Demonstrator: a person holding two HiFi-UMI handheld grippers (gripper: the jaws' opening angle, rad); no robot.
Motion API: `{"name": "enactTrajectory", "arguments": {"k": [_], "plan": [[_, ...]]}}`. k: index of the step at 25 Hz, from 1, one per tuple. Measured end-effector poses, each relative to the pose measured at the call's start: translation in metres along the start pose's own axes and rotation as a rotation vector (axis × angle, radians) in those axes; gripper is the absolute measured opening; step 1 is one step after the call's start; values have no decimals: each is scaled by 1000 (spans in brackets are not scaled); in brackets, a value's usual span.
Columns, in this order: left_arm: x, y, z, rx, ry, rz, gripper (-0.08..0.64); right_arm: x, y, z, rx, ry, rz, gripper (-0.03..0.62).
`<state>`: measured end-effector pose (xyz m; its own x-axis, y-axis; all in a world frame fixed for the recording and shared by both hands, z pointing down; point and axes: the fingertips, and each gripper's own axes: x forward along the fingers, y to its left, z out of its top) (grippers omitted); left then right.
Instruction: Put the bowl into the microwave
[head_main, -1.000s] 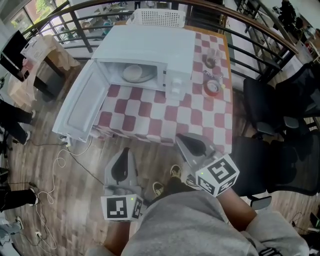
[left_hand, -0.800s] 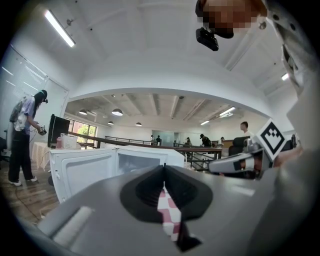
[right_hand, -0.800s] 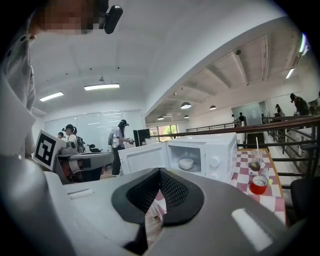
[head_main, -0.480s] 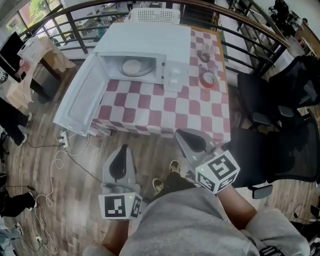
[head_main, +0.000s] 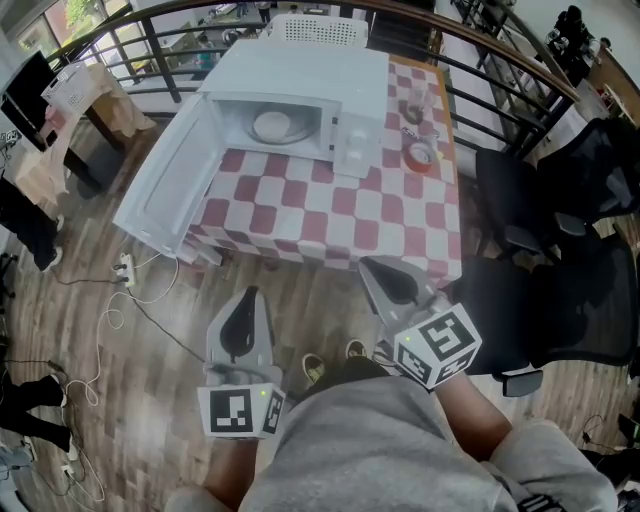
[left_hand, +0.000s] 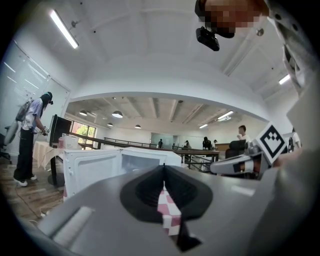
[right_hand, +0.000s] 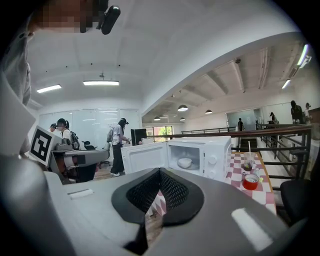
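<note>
Well apart: bowl (head_main: 272, 126), left gripper (head_main: 251, 294)

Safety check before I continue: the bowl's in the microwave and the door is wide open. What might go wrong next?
The open door juts past the edge of the table, so walking in could bump it. Pushing it shut hard may shift the microwave. The white cable lying beside the table is a trip hazard.

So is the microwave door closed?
No, the microwave door is swung wide open, and the bowl shows inside the oven.
</note>
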<state>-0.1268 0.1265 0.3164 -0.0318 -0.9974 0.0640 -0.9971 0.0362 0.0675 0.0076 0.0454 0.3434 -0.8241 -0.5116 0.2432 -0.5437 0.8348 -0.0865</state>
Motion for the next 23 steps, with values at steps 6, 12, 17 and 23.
{"name": "enactTrajectory", "arguments": {"k": [6, 12, 17, 23], "plan": [[-1, -9, -2, -3, 8, 2, 11, -5, -1, -6, 26, 12, 14, -3], [-2, -17, -10, -10, 19, -15, 11, -8, 1, -11, 39, 9, 8, -3], [-3, -16, -12, -24, 13, -24, 11, -8, 4, -10, 30, 3, 1, -3], [-4, -27, -13, -28, 13, -43, 11, -11, 9, -8, 10, -5, -2, -2]]}}
